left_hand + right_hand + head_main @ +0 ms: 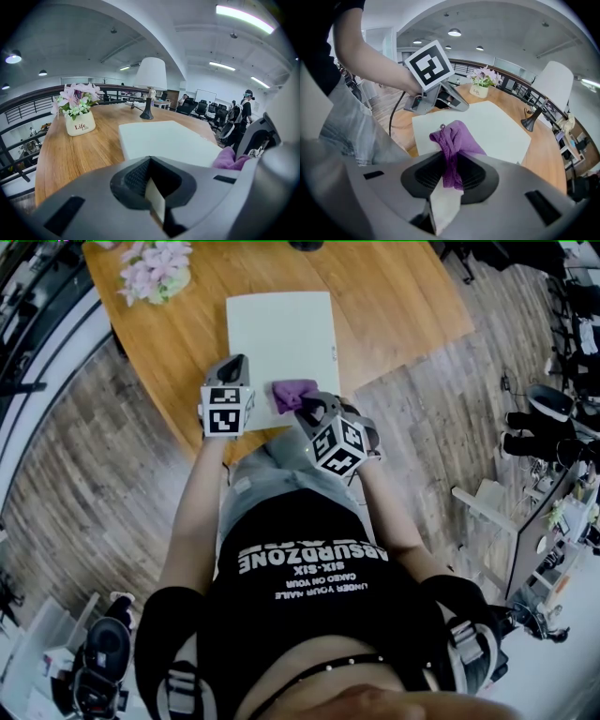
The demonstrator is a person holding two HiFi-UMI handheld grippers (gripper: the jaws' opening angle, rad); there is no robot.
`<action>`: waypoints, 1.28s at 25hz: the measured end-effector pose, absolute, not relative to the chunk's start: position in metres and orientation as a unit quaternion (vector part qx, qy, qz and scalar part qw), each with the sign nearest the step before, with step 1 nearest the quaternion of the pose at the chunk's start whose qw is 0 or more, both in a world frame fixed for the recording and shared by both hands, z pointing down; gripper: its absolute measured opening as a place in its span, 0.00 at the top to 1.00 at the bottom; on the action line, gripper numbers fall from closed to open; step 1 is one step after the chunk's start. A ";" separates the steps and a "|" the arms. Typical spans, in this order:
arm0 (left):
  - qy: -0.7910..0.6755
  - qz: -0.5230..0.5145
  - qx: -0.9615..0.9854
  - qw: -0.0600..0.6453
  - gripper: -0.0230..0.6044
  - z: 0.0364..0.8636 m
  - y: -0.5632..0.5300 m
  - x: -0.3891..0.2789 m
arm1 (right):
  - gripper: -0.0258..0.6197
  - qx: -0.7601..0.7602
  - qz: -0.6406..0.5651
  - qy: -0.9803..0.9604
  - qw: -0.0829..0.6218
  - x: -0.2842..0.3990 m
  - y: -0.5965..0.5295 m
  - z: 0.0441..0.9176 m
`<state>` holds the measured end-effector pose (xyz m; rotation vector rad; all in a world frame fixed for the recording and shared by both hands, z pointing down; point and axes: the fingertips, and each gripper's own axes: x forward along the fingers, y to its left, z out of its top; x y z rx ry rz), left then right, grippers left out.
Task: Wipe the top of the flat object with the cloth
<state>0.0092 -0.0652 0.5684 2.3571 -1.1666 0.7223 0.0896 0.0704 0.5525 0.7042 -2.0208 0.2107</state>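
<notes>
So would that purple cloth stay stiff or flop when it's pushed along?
Probably floppy: the purple cloth bunches and folds where the right gripper pinches it. Likely light; its knit-looking texture should drag rather than slide.

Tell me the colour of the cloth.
Purple. The cloth shows best in the right gripper view.

— What's worn?
— Black tee [309, 592] with white print and short sleeves, and grey jeans [258, 491].
— And the rig?
— Left gripper [235, 365] and right gripper [307, 409] have grey shells, black ribbed pads [429, 176] and a cube [227, 411] of black-and-white square markers each. The left has a black cable [393, 113].
</notes>
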 end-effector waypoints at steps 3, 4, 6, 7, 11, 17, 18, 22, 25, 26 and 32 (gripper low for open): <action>-0.419 0.261 0.845 0.205 0.94 0.569 -0.065 0.009 | 0.80 0.282 0.090 -0.828 0.477 0.088 0.081 0.552; -0.419 0.261 0.845 0.206 0.94 0.569 -0.065 0.009 | 0.80 0.280 0.090 -0.828 0.478 0.088 0.084 0.552; -0.419 0.260 0.845 0.206 0.94 0.569 -0.065 0.010 | 0.80 0.274 0.089 -0.827 0.483 0.088 0.090 0.552; -0.420 0.260 0.845 0.206 0.94 0.569 -0.065 0.011 | 0.80 0.270 0.089 -0.826 0.487 0.088 0.093 0.552; -0.422 0.261 0.844 0.204 0.94 0.570 -0.065 0.011 | 0.80 0.259 0.088 -0.826 0.493 0.084 0.104 0.552; -0.422 0.258 0.845 0.207 0.94 0.567 -0.063 0.012 | 0.80 0.248 0.075 -0.819 0.512 0.081 0.115 0.549; -0.421 0.257 0.845 0.208 0.94 0.568 -0.063 0.011 | 0.80 0.245 0.071 -0.817 0.517 0.079 0.116 0.549; -0.420 0.254 0.845 0.210 0.94 0.567 -0.063 0.008 | 0.80 0.228 0.065 -0.823 0.516 0.067 0.124 0.540; -0.419 0.249 0.847 0.214 0.94 0.565 -0.064 0.008 | 0.80 0.220 0.060 -0.833 0.504 0.060 0.123 0.528; -0.418 0.245 0.848 0.216 0.94 0.564 -0.064 0.008 | 0.80 0.221 0.059 -0.836 0.499 0.059 0.120 0.522; -0.406 0.213 0.850 0.258 0.94 0.559 -0.061 0.004 | 0.80 0.251 0.026 -0.838 0.484 0.063 0.074 0.486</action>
